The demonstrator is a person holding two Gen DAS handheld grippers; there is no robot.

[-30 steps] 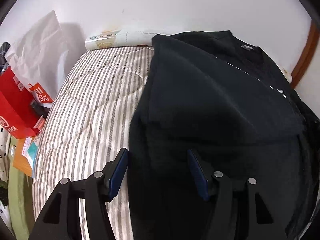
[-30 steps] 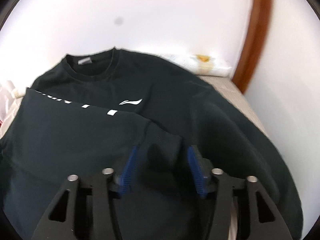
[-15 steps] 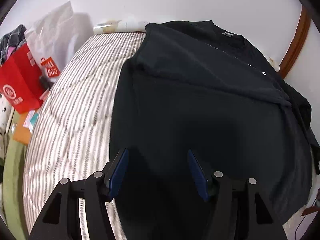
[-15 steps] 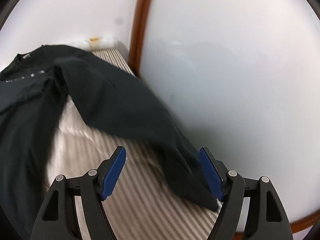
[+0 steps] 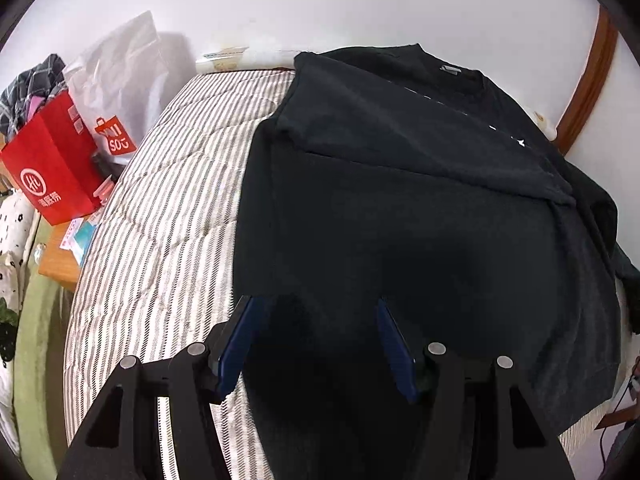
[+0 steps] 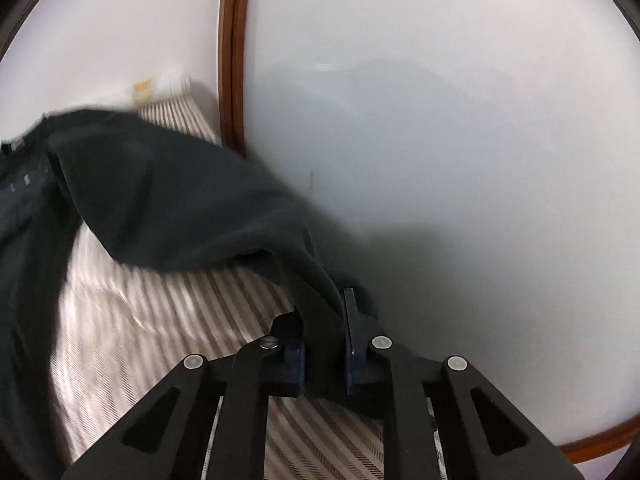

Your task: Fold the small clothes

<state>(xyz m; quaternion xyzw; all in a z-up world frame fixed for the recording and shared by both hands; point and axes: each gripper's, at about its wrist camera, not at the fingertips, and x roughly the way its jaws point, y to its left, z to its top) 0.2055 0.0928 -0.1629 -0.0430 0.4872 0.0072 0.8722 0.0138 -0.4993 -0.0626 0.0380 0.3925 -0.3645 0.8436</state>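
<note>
Two tools are in my hands. My right tool (image 6: pixel 325 344) has just been closing, and its blue pads now pinch the cuff end of the sweatshirt's right sleeve (image 6: pixel 192 216), which lies out toward the white wall (image 6: pixel 460 140) at the bed's edge. My left tool (image 5: pixel 316 344) stands half open above the lower body of the black sweatshirt (image 5: pixel 400 216), its pads clear of the cloth and gripping nothing.

As I judge it, the step in hand is folding this sleeve across the body. To do it well I should lift the cuff only enough to clear the striped bedcover (image 5: pixel 168 216), carry it in one smooth arc toward the chest, and lay it flat over the sleeve already folded there. My left tool could press down on the hem so the body does not drag.

The sweatshirt is black and soft, lying face up on the bed with its collar toward the far wall and small white printing on the chest.
</note>
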